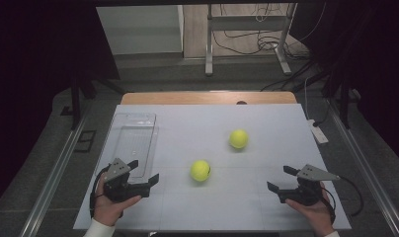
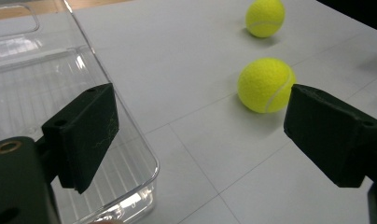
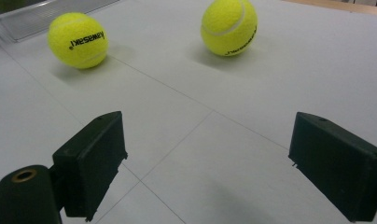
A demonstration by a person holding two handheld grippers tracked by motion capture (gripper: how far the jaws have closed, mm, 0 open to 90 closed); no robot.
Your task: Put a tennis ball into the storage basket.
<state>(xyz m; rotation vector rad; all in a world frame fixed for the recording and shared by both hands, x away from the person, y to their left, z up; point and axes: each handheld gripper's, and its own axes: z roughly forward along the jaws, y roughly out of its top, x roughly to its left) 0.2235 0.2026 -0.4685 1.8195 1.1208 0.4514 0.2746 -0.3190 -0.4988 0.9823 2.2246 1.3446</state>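
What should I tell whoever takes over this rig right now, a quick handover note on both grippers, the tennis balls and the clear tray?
Left gripper: open, holding nothing, at the near end of the clear plastic tray.
Right gripper: open, holding nothing, near the table's right front edge.
Nearer yellow tennis ball: on the white tabletop between the grippers, closer to the left one.
Farther yellow tennis ball: on the tabletop behind it, to the right.
Done: nothing visible; tray holds no ball.
Left: if the balls belong in the tray, both still need picking up, probably the nearer first.
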